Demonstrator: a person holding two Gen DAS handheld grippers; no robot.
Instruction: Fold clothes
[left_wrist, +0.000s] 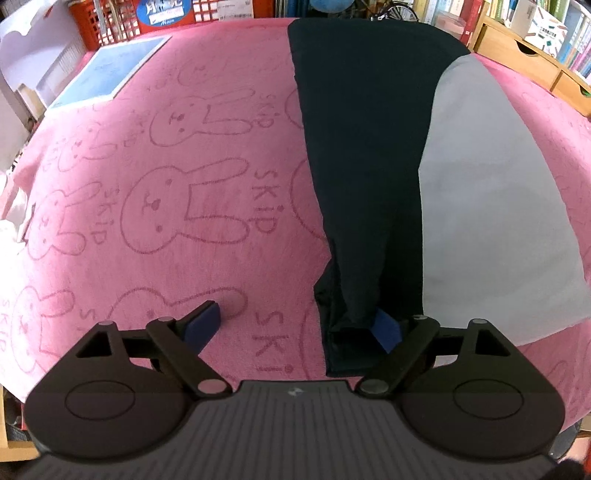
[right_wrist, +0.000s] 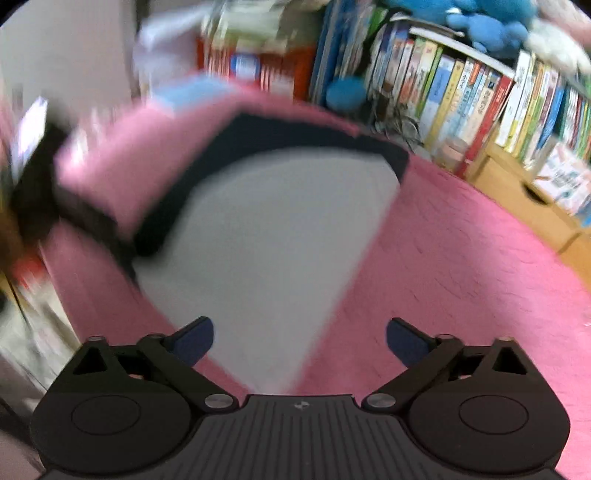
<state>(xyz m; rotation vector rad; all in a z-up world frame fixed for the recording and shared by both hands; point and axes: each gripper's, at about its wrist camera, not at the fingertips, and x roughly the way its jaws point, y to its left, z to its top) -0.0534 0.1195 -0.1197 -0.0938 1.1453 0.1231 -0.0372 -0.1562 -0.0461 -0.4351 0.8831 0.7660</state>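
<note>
My left gripper (left_wrist: 299, 328) apart over the pink towel (left_wrist: 166, 192), one pad under the dark garment (left_wrist: 365, 166), right gripper (right_wrist: 300, 341) apart above the grey cloth (right_wrist: 273, 236)

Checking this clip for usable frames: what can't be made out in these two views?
- Left wrist view: the dark garment's near end lies over the left gripper's right pad; contact unclear.
- Left wrist view: the grey garment is partly covered by the dark one, so its shape is unknown.
- Right wrist view: motion blur smears the far left of the pink cloth.
- Right gripper: open, nothing between its pads.
</note>
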